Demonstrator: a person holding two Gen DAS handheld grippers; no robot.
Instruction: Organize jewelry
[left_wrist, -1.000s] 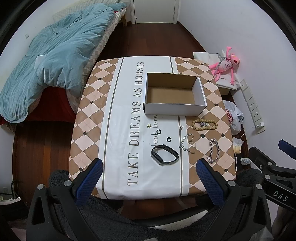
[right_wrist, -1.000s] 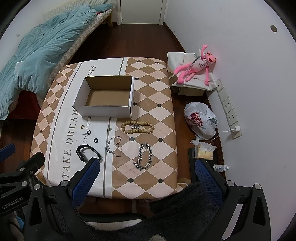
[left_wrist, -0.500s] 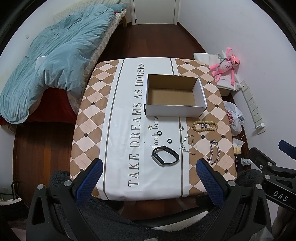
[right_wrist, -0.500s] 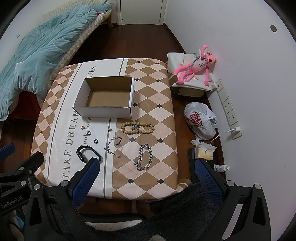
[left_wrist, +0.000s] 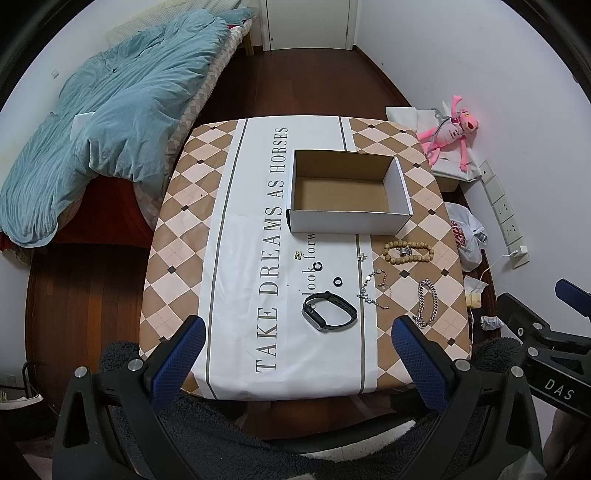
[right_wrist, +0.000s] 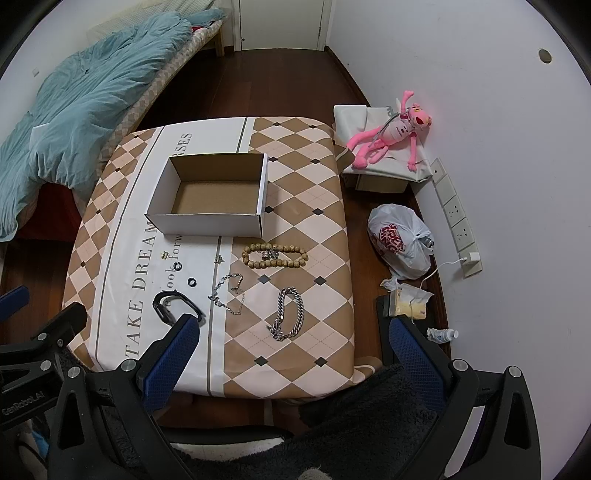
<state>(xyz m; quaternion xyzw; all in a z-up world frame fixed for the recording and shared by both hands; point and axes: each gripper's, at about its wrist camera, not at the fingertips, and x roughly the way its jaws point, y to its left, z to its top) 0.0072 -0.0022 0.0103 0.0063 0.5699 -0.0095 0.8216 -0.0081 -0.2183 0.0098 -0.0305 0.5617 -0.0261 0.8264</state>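
Observation:
An empty white cardboard box (left_wrist: 347, 218) (right_wrist: 207, 223) stands open on the patterned table. In front of it lie a wooden bead bracelet (left_wrist: 408, 252) (right_wrist: 275, 255), a thick silver chain (left_wrist: 427, 303) (right_wrist: 290, 314), a thin silver bracelet (left_wrist: 376, 290) (right_wrist: 229, 291), a black watch band (left_wrist: 330, 311) (right_wrist: 177, 303), two small black rings (left_wrist: 317, 265) (left_wrist: 338, 282) and small charms (left_wrist: 298, 254). My left gripper (left_wrist: 297, 350) and right gripper (right_wrist: 291, 350) are both open and empty, held above the table's near edge.
A bed with a blue duvet (left_wrist: 110, 122) stands left of the table. A pink plush toy (right_wrist: 391, 136) lies on a box by the right wall, with a plastic bag (right_wrist: 400, 240) and wall sockets (right_wrist: 456, 221) nearby. The table (left_wrist: 184, 258) has a tablecloth with text.
Both views have shifted very slightly; the table appears a touch lower and nearer. No object on the table has moved and both grippers stay open.

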